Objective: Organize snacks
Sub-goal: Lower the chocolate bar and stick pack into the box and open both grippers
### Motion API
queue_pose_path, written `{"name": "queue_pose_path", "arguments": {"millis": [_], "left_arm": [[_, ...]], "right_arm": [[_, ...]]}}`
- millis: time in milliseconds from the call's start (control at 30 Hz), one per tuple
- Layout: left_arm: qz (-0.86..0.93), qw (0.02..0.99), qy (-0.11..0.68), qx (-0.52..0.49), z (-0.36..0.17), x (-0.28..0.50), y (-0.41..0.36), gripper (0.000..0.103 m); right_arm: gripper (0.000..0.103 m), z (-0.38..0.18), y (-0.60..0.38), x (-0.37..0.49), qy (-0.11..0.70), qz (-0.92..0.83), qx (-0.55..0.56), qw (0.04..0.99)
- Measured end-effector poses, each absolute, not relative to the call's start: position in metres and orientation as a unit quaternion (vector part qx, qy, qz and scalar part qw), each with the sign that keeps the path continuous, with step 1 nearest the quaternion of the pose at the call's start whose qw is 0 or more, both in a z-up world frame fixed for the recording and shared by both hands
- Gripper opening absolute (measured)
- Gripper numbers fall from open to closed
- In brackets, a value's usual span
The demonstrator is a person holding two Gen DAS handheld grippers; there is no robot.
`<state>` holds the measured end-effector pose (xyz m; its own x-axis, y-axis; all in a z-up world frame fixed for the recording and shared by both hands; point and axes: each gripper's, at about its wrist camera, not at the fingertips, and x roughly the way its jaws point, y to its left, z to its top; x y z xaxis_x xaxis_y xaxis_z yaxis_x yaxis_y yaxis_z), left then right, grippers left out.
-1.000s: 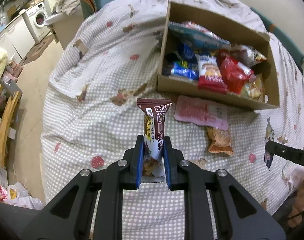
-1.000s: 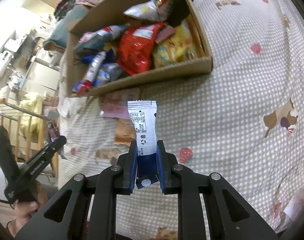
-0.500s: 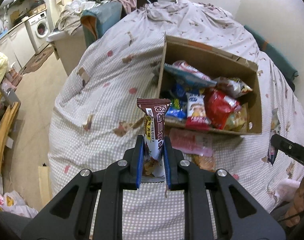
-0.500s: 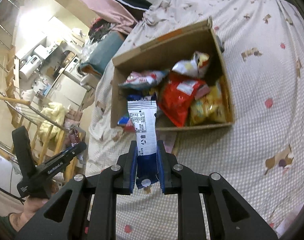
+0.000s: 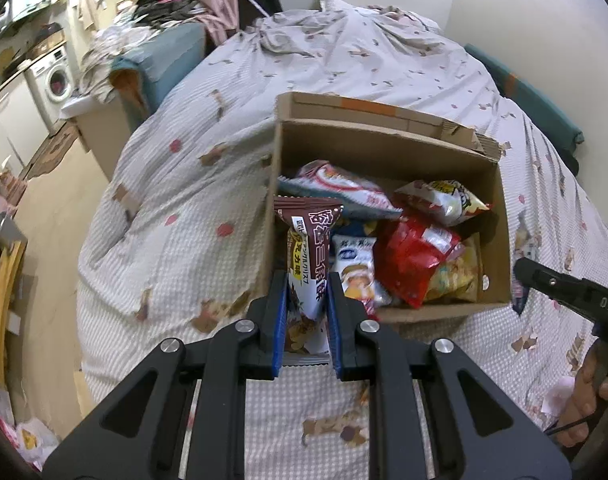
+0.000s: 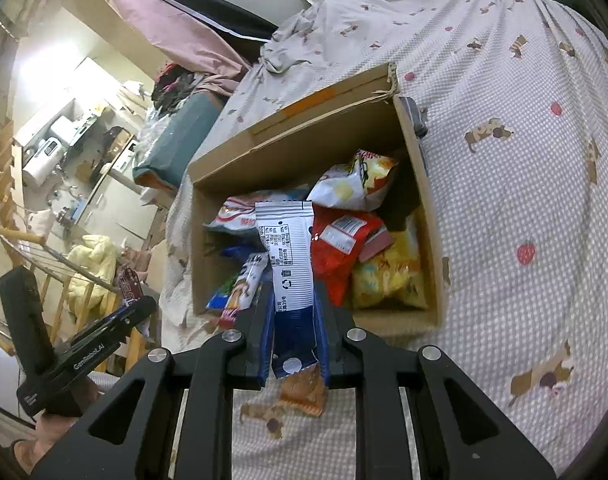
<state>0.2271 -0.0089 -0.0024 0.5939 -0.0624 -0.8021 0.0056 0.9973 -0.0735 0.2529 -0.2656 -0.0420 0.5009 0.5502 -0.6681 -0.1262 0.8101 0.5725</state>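
Both packets are held clear of the bed, poised at the near edge of the open brown cardboard box (image 5: 387, 148) that sits on the checked grey bedspread (image 5: 176, 208). The left gripper (image 5: 307, 312) is clamped hard on the lower end of a brown chocolate-bar wrapper with white lettering (image 5: 307, 248); its long axis runs straight out along the fingers, free end up over the box's near-left corner. The right gripper (image 6: 294, 336) is closed on the dark-blue end of a white-and-blue sachet with printed label text (image 6: 288, 248), long axis likewise in line with the fingers, tip over the left-middle of the box. The box lies directly ahead of and below both tools, already part-filled: a red foil bag (image 5: 415, 256) and yellow crisp packet (image 6: 387, 276) take up the right half, and free space is judged to be at the left wall. The left tool is judged nearer that gap. An orange packet (image 6: 304, 392) lies on the bedspread beneath the right tool, outside the box.
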Motion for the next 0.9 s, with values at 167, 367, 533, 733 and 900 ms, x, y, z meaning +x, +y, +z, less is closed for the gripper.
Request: {"name": "queue_pose_path", "arguments": {"millis": [167, 367, 533, 733, 900], "left_arm": [[-0.025, 0.892, 0.450, -0.025, -0.009, 0.251, -0.021, 0.015], [-0.036, 0.888, 0.458, -0.022, -0.029, 0.274, -0.027, 0.015], [-0.064, 0.877, 0.474, -0.049, -0.046, 0.287, -0.025, 0.015], [-0.066, 0.881, 0.467, -0.045, -0.044, 0.290, -0.023, 0.015], [-0.066, 0.880, 0.468, -0.050, -0.045, 0.292, -0.021, 0.015]], "right_arm": [[0.019, -0.048, -0.263, 0.271, 0.464, 0.195, 0.213, 0.838], [0.019, -0.064, -0.262, 0.294, 0.481, 0.180, 0.202, 0.834], [0.019, -0.078, -0.260, 0.300, 0.495, 0.165, 0.193, 0.831], [0.019, -0.083, -0.262, 0.301, 0.496, 0.160, 0.205, 0.828], [0.019, -0.085, -0.262, 0.300, 0.495, 0.159, 0.205, 0.829]]}}
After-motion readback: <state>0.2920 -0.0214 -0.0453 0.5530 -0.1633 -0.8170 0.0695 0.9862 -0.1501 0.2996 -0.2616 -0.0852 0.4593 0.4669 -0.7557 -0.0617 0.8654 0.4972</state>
